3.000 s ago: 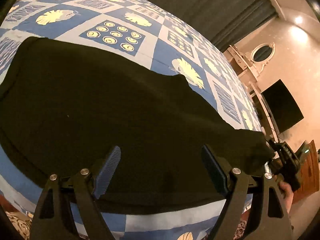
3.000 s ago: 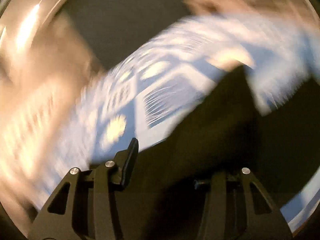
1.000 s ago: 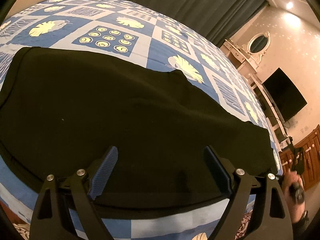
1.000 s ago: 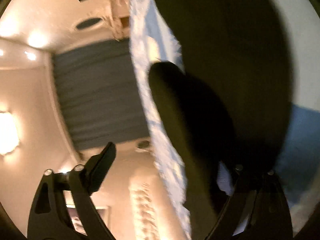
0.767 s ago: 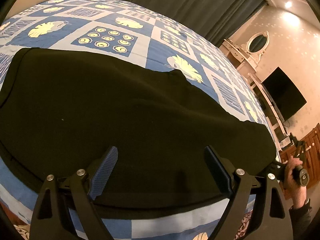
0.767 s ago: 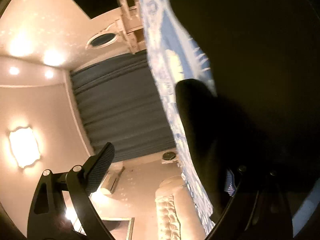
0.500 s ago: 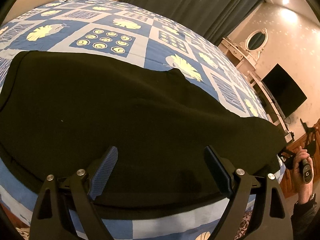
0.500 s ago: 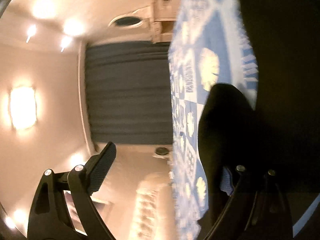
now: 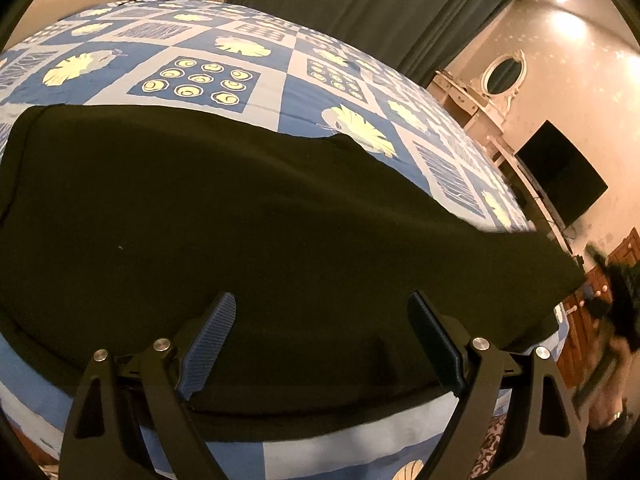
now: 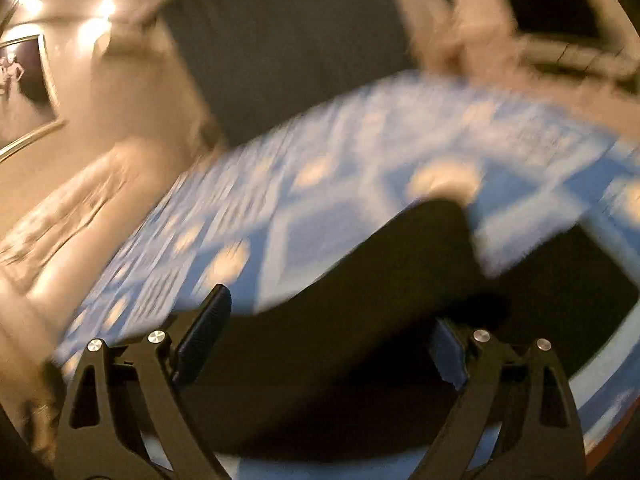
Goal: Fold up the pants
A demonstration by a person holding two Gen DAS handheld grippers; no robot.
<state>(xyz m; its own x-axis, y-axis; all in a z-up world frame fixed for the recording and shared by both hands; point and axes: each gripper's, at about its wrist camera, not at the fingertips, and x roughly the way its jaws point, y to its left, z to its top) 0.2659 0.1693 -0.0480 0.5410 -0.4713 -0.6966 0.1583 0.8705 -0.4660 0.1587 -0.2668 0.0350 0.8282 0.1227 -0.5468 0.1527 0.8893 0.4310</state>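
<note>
The black pants (image 9: 240, 232) lie spread flat across the near part of the bed (image 9: 224, 60), on its blue patterned cover, one long dark band running from the far left corner to the right edge, where the cloth reaches the side of the bed. The left gripper (image 9: 320, 340) hovers over the near hem, fingers (image 9: 208, 332) spread wide with nothing between them, pads clear of the fabric. Over to the right gripper (image 10: 324, 332): its view is smeared with blur, but the fingers (image 10: 200, 328) stand wide apart and seem empty too (the right-hand pad sits against dark cloth, so I can't rule out a brush of contact). From the left camera the person's hand (image 9: 612, 368) on that tool shows as a blur beyond the right end of the pants. My read is that a fold is being set up, both ends needing a grip. To do it well, each gripper should come down on an end of the same long edge, pinch all layers together and not just the top one, then lift evenly and carry that edge across so the corners meet square. Uneven lift would skew the crease.
</note>
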